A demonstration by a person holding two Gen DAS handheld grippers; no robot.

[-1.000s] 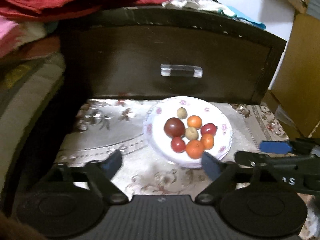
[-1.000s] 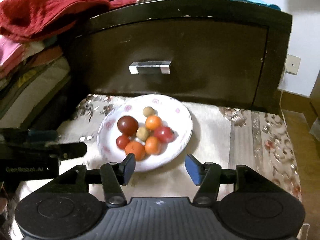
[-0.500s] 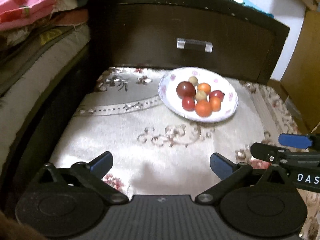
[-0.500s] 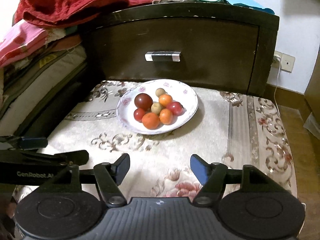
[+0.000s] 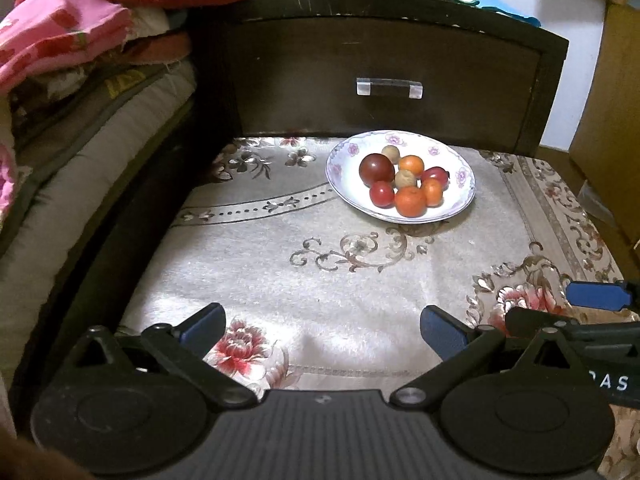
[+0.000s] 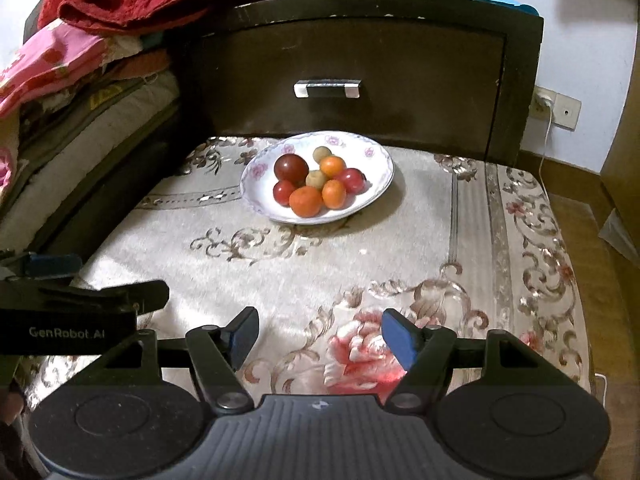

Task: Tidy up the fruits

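A white flowered plate (image 5: 347, 184) (image 6: 256, 188) stands at the far side of a patterned cloth-covered seat. It holds several small fruits: a large dark red one (image 5: 376, 168) (image 6: 291, 168), oranges (image 5: 410, 201) (image 6: 305, 201), small red ones (image 5: 382, 194) and tan ones (image 5: 405, 179). My left gripper (image 5: 322, 326) is open wide and empty, well short of the plate and over bare cloth. My right gripper (image 6: 320, 334) is also open and empty, its blue pads apart over a pink flower in the pattern. Each gripper shows at the side edge of the other's view.
A dark wooden drawer front with a metal handle (image 6: 327, 89) rises right behind the plate. Folded bedding and red cloth (image 5: 120, 40) pile up on the left. A wall socket (image 6: 560, 104) and floor lie to the right, past the seat's edge (image 6: 576, 280).
Both grippers have drawn back from the plate, which now looks smaller and farther off. The right gripper's jaws stand wider than a second ago. The fruits have not moved.
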